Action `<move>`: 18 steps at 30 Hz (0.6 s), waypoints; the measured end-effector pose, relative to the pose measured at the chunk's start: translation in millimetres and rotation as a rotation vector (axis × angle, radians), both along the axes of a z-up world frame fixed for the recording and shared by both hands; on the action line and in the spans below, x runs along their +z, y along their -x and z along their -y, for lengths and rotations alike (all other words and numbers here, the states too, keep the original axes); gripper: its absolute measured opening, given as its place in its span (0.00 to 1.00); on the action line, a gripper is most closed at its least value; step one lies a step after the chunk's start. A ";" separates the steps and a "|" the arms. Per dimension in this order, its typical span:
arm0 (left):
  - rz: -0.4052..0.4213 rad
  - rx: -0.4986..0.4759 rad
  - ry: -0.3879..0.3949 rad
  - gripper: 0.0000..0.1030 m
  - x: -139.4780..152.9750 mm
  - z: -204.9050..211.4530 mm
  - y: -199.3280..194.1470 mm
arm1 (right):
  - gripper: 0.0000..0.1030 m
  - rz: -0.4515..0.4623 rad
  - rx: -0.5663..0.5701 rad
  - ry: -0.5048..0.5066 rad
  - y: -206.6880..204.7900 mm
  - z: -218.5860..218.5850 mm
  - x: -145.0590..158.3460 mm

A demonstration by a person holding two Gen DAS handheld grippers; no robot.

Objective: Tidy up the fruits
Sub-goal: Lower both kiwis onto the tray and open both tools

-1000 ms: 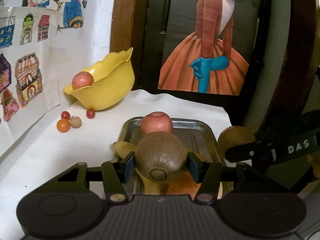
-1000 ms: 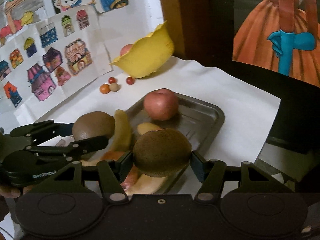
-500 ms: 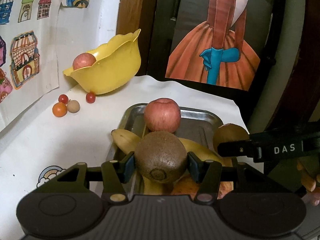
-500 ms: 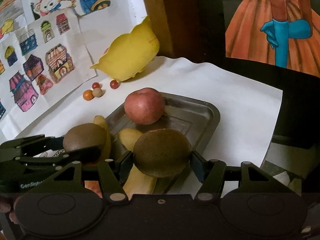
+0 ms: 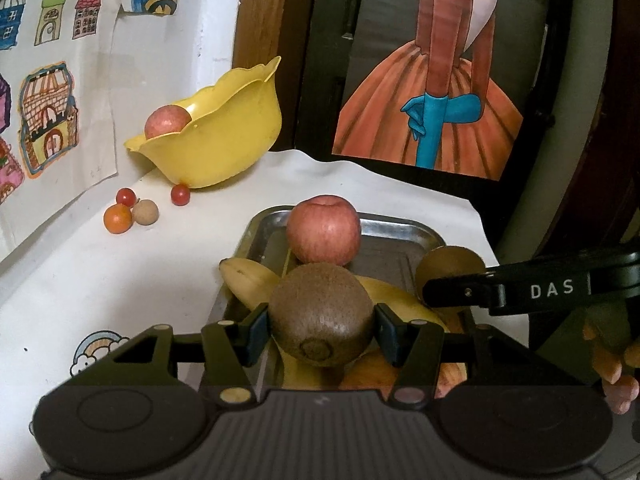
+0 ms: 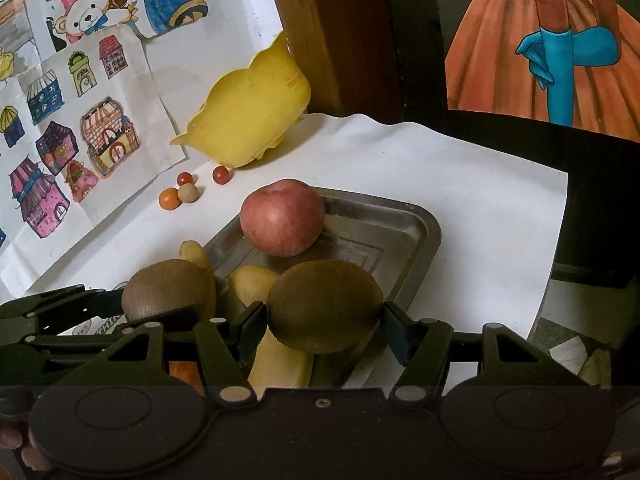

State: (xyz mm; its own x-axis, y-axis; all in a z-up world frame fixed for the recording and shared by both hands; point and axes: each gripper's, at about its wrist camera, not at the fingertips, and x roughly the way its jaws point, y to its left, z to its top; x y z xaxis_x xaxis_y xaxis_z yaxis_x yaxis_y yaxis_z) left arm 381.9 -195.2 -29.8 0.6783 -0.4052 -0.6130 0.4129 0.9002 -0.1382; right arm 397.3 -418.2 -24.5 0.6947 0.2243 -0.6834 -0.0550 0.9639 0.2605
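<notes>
My left gripper [image 5: 322, 322] clamps one fuzzy brown kiwi [image 5: 322, 314], my right gripper [image 6: 324, 318] clamps another brown kiwi [image 6: 324, 306], both low-centre above the steel tray [image 5: 404, 232].

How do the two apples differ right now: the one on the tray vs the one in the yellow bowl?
The tray apple sits in full view on the metal tray, stem dimple up; the bowl apple is half hidden behind the rim of the yellow bowl. The tray apple has bananas close by; the bowl apple shows no other fruit beside it. The bowl apple looks paler. Both are reddish-pink, and neither is gripped.
</notes>
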 end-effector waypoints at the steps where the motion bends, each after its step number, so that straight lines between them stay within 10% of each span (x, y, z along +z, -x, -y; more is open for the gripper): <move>1: 0.010 -0.001 0.000 0.59 0.6 0.0 1.6 | 0.64 0.000 -0.003 -0.001 0.4 0.1 -0.1; 18: 0.091 0.006 0.010 0.87 22.3 -8.8 41.6 | 0.81 0.063 -0.041 -0.043 33.0 3.6 25.4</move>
